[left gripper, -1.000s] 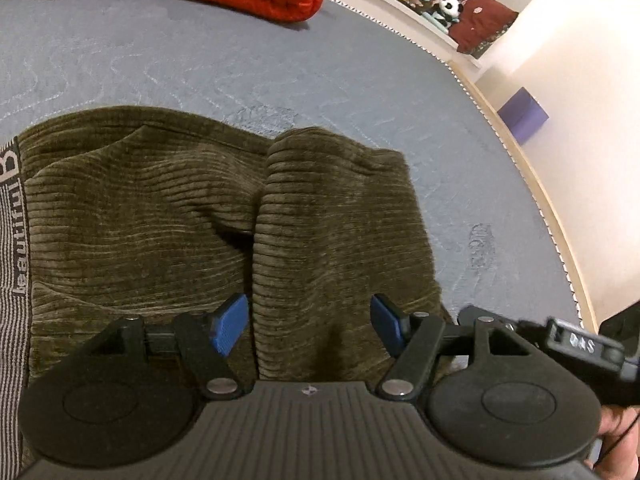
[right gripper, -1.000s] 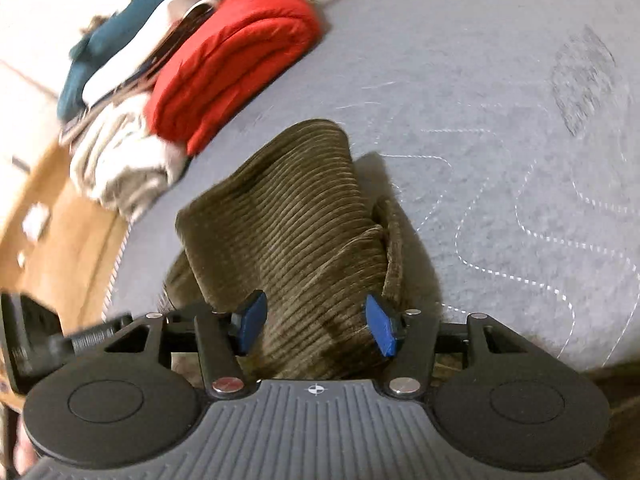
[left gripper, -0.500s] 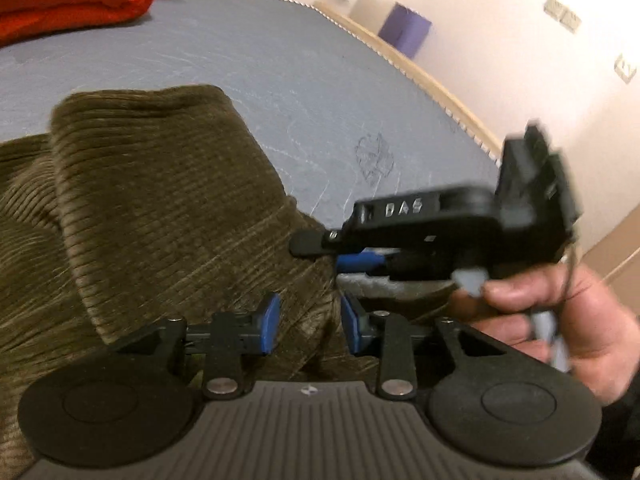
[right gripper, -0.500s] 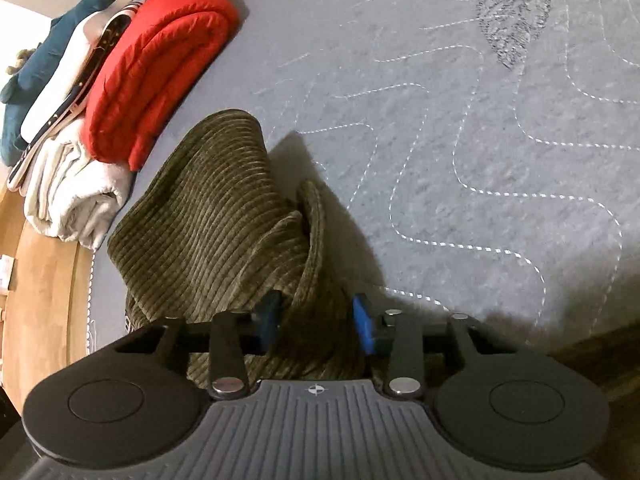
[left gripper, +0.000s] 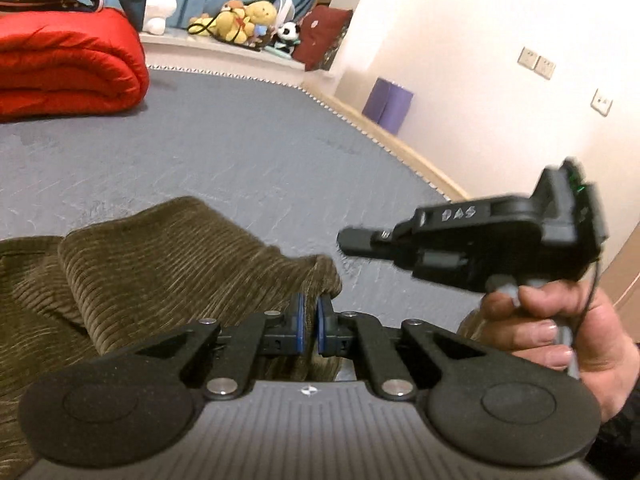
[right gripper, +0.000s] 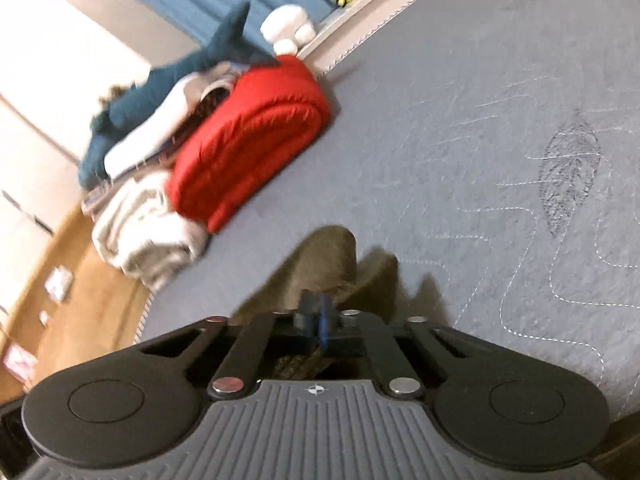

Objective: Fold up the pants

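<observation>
Olive corduroy pants lie bunched on the grey quilted bed, at the left and centre of the left wrist view. My left gripper is shut on a fold of the pants at their right edge and holds it raised. My right gripper is shut on another fold of the pants, lifted off the bed. The right gripper's black body shows in the left wrist view, to the right of the pants, held by a hand.
A folded red quilt lies at the bed's far left, with white and teal bedding stacked beside it. Soft toys sit on a ledge behind. A purple box stands by the white wall. The bed edge runs along the right.
Both grippers went from open around the pants to shut on folds of cloth. Both have lifted, so the views now tilt up toward the room.
</observation>
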Available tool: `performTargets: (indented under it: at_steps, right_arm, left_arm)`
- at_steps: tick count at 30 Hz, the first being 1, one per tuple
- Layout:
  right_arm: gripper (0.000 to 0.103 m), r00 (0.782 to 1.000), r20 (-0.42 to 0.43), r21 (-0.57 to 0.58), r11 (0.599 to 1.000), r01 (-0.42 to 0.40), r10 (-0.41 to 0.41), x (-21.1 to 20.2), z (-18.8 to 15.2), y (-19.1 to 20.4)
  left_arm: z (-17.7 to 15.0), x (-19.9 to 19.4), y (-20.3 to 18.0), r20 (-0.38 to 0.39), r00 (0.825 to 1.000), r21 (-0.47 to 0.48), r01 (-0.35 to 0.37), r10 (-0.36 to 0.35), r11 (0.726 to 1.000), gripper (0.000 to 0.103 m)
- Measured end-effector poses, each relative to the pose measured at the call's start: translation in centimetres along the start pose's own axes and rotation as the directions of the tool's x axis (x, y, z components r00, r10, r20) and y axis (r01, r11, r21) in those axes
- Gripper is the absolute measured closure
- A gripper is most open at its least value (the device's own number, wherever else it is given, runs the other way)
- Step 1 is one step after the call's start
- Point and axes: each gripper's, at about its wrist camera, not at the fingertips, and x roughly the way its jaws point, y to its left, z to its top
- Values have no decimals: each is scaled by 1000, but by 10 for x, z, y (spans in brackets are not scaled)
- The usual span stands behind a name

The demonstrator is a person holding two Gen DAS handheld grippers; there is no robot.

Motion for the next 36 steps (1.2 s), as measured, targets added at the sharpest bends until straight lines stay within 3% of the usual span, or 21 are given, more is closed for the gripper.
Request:
performTargets:
  at_steps: [2,3,4,6,7,11,13,15,17,19,22,26,27,30,33,36]
  right_arm:
    - [97,1000,-7,49,999,2,-2,2,1,-13]
    - [90,1000,-23,80,997,15,-13,5,0,-21]
    - [57,998,-57,118,993,25,-19,12,-1,-29]
    - [18,991,-136,213,976,43,-14,26,-5,-48]
    - [17,987,-159,253,966,55,-15,32,-7,-57]
    - [17,986,-167,373,927,34,31,46,-8,-73]
    - [17,984,-174,374,927,38,30,53,-8,-74]
    - [19,980,-195,384,922,45,33,61,-11,-75]
    - [37,978,-208,391,918,72,11,67,-15,-74]
    - [77,977,-212,398,911,106,-20,67,-19,-75]
    - [95,979,-193,385,913,133,-61,64,-20,-70]
    - [96,983,-154,337,930,149,-102,55,-14,-66]
    - [96,985,-130,314,938,146,-110,51,-9,-65]
    - [96,995,-39,274,956,100,-93,36,11,-58]
    - [96,997,56,290,956,31,-50,16,36,-63]
    - [96,985,169,313,950,-10,-45,-14,67,-87]
  left_arm:
    - [-2,-3,-1,12,1000,7,6,-6,1000,97]
    - [-4,-6,0,15,1000,10,10,-10,1000,97]
    - [-4,-7,0,15,1000,16,14,-14,1000,97]
    - [-7,-8,-3,6,1000,33,23,-24,999,97]
    - [-8,-8,-6,-5,999,51,32,-32,998,97]
    - [-12,-11,-20,-59,994,187,100,-91,977,98]
    - [-19,-17,-33,-88,984,276,175,-157,945,100]
    - [-26,-21,-42,-100,979,355,203,-179,913,100]
    - [-29,-20,-42,-110,982,362,181,-151,914,100]
    - [-28,-16,-34,-106,986,329,158,-130,931,100]
    - [-24,-14,-27,-89,986,284,160,-140,945,100]
    - [-16,-12,-22,-74,984,240,175,-161,955,99]
    - [-12,-14,-21,-73,982,229,187,-175,955,94]
    - [-5,-14,-19,-48,983,208,183,-177,961,49]
    - [1,-16,-13,1,988,167,151,-153,974,48]
    - [6,-24,2,56,992,96,106,-112,990,48]
